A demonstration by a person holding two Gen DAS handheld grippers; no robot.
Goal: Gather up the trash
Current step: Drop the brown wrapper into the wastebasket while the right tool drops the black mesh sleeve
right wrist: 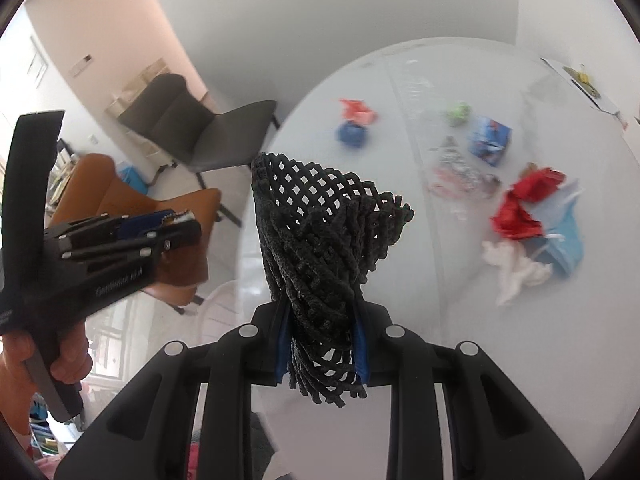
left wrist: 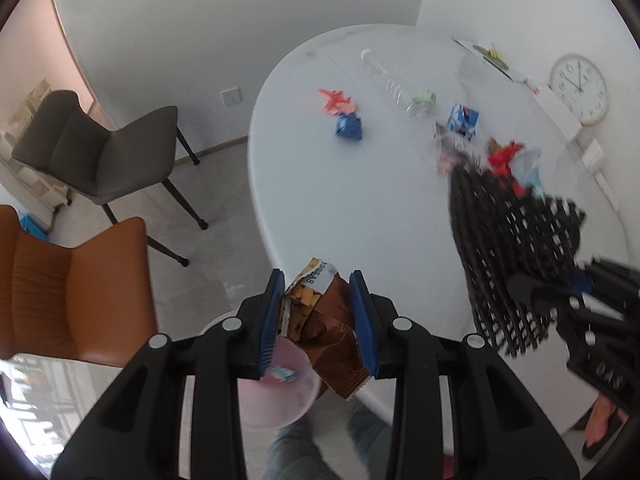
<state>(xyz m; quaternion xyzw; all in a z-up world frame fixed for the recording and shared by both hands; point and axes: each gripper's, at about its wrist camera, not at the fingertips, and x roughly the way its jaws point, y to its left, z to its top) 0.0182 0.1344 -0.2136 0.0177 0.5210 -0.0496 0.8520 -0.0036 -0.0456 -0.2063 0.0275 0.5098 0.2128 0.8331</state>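
My left gripper [left wrist: 318,284] is shut on a brown snack wrapper [left wrist: 324,328], held over the near edge of the white table [left wrist: 360,208] and above a pink bin [left wrist: 280,392] on the floor. A black mesh mat [right wrist: 320,248] is pinched in my right gripper [right wrist: 322,312], which is shut on it and lifts it above the table. In the left wrist view the mat [left wrist: 516,248] hangs at the right. Trash lies on the table: a blue wad [left wrist: 349,127], an orange-red wrapper [left wrist: 335,101], a blue carton [left wrist: 463,119], red paper [right wrist: 524,204], white tissue [right wrist: 512,268].
A grey chair [left wrist: 96,152] and an orange chair [left wrist: 72,292] stand left of the table. A clear plastic bottle [left wrist: 384,76], a green scrap [left wrist: 424,99] and a round clock [left wrist: 579,89] lie at the table's far side. A person's hand [right wrist: 60,356] holds the left gripper.
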